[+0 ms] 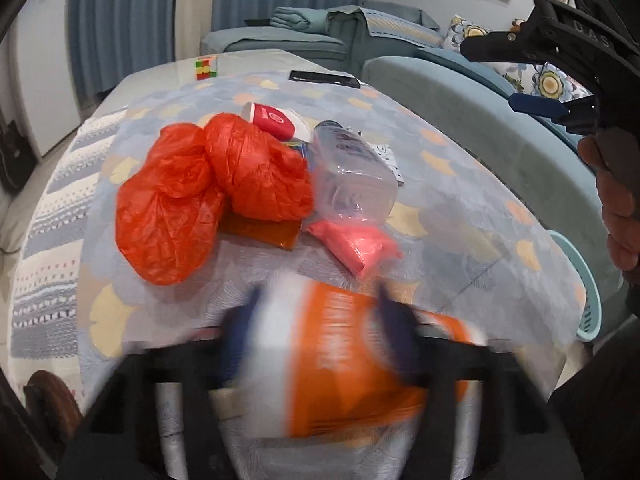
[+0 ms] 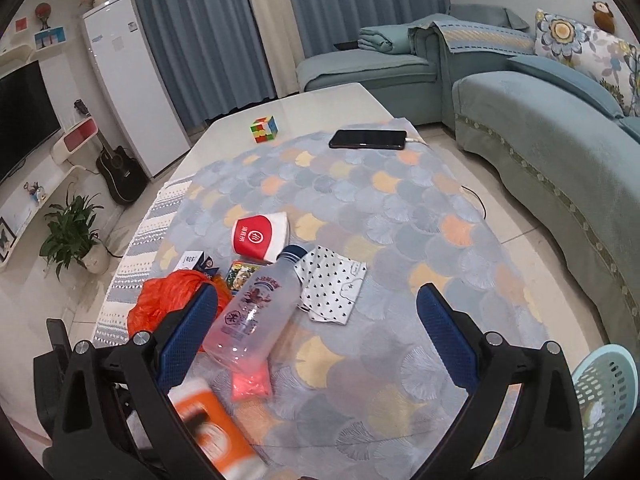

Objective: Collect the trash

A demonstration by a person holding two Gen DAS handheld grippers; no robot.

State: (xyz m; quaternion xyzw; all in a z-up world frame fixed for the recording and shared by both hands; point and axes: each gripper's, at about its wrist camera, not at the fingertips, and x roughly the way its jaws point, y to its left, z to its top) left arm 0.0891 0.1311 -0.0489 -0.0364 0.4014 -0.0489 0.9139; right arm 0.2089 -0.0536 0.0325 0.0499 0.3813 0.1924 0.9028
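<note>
Left wrist view is showing the left gripper low over the tabletop, its blue fingers closing on an orange-and-white packet, which is blurred. Just past it are lying a pink pouch, a clear plastic bottle, a crumpled red plastic bag and a red-and-white paper cup, all on the patterned cloth. Right wrist view is showing the right gripper hovering above the tabletop with its fingers spread wide and holding nothing; the bottle is lying between them below, beside a dotted wrapper. A pale blue basket is standing past the tabletop's right edge.
</note>
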